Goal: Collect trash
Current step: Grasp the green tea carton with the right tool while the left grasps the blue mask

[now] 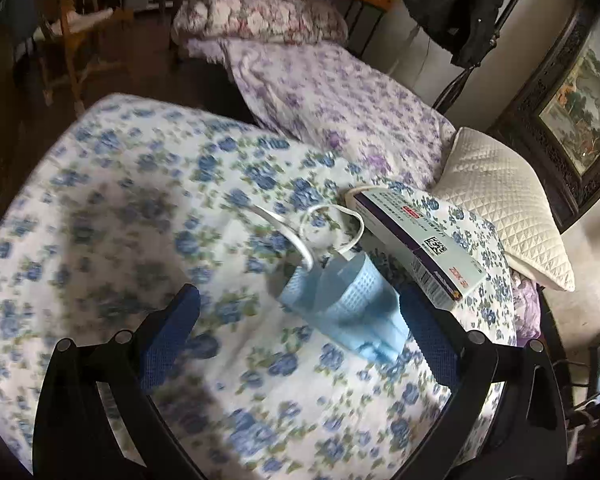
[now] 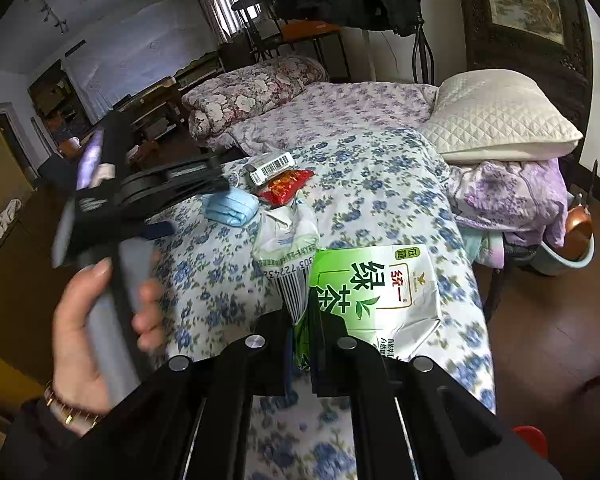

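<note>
A crumpled blue face mask (image 1: 339, 304) with white ear loops lies on the blue-flowered cover, just beside a long white and purple carton (image 1: 415, 248) that rests flat, one end reaching past the mask. Beyond the mask lies a red snack wrapper (image 2: 286, 186), touching the barcoded end of that carton. Nearer, a flattened green-tea carton (image 2: 375, 300), green and white with Chinese lettering, lies tilted, its crushed white top (image 2: 286, 232) pointing toward the wrapper.
</note>
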### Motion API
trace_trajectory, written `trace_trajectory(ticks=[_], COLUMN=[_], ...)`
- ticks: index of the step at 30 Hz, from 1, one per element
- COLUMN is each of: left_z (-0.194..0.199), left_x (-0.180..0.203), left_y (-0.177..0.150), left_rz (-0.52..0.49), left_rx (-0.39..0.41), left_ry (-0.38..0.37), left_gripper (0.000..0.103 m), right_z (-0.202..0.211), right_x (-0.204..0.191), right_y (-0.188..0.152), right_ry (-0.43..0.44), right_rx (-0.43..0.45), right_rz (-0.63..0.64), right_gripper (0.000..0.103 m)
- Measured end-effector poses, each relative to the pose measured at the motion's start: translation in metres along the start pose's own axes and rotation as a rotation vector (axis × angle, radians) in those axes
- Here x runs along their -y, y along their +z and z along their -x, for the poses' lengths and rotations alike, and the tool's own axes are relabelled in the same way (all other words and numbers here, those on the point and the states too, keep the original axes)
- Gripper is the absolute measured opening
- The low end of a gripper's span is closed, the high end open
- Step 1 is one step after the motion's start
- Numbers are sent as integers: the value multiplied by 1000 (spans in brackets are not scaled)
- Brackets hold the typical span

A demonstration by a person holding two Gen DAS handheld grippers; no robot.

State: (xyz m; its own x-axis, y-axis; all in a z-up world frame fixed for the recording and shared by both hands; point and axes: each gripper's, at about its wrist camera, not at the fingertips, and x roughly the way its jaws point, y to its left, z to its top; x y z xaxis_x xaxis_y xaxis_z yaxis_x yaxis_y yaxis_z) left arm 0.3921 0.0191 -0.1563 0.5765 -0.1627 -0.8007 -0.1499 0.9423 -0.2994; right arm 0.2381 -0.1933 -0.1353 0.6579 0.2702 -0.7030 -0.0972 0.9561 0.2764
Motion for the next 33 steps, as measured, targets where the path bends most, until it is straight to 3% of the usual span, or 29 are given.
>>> trace_trajectory(ticks=[3, 6, 7, 8, 9, 12, 18, 28, 33], left_z=[-6, -7, -7, -7, -8, -1, 45, 140, 167], left_x=[6, 12, 14, 14, 14, 3, -13, -23, -24], left_y=[2, -1, -2, -2, -2, -5, -30, -123, -157], left_rz=[-26, -59, -74, -80, -78, -44, -29, -119, -161], left_rx=[10, 31, 37, 38, 31, 44, 66, 76, 58], left_ry=[38, 86, 93, 74, 52, 18, -57, -118, -128], left_gripper=[96, 79, 61, 37, 24, 8, 3, 3, 3], right_z=[8, 16, 20, 21, 25, 36, 63, 112, 133], right_x=[5, 7, 8, 8, 6, 6, 0, -19, -23], right_y=[4, 6, 6, 7, 7, 6, -6, -35, -49], right_ry=[16, 26, 32, 34, 35, 30, 31, 66, 74], right_rx=[13, 35, 41, 43, 47, 60, 78, 93, 111], right_rz=[-15, -25, -34, -36, -36, -37, -40, -30, -33], right_gripper=[7, 7, 7, 7, 7, 7, 7, 7, 7])
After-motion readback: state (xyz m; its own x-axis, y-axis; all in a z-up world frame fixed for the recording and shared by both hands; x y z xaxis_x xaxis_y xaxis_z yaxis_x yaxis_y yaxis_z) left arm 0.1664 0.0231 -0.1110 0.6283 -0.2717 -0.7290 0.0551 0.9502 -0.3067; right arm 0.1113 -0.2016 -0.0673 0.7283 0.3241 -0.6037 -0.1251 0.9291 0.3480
